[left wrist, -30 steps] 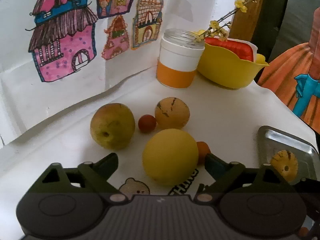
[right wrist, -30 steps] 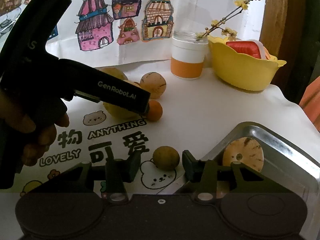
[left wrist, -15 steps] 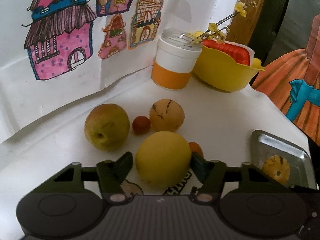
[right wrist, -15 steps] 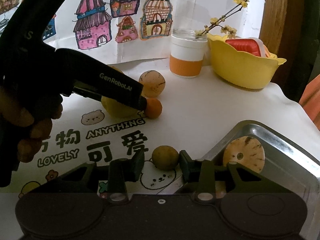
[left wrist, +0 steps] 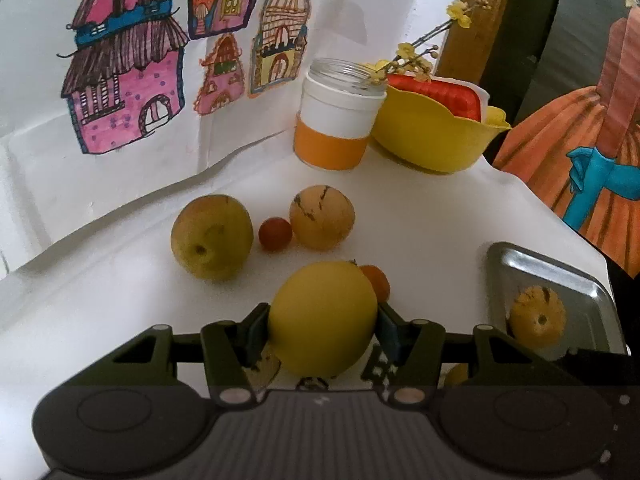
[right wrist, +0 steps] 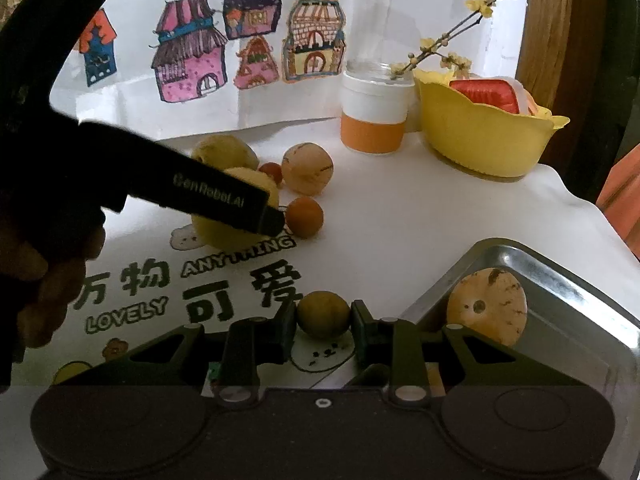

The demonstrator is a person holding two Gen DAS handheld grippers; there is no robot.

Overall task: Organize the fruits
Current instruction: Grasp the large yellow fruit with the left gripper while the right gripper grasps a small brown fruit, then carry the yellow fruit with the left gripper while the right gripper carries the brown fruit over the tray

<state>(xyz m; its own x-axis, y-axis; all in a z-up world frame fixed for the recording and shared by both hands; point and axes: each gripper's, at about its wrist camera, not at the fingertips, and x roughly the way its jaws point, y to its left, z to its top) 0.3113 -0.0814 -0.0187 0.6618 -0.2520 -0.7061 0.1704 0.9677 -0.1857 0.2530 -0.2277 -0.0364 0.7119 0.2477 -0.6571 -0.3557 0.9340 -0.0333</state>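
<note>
Your left gripper (left wrist: 323, 330) has the big fruit (left wrist: 322, 319) between its fingers, a small fruit (left wrist: 376, 280) just behind it. Farther back, three fruits lie in a row before the jar (left wrist: 335, 114); the bowl (left wrist: 434, 136) stands right of the jar. On your right, the tray (right wrist: 560, 280) holds one fruit (right wrist: 486, 306), perhaps leaning on its wall.

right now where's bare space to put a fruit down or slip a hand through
Most of the metal tray is bare behind the single tan fruit in it. The white cloth between the tray and the yellow bowl is also free. The cluster around the big yellow fruit is crowded, with the small orange fruit right against it.
</note>
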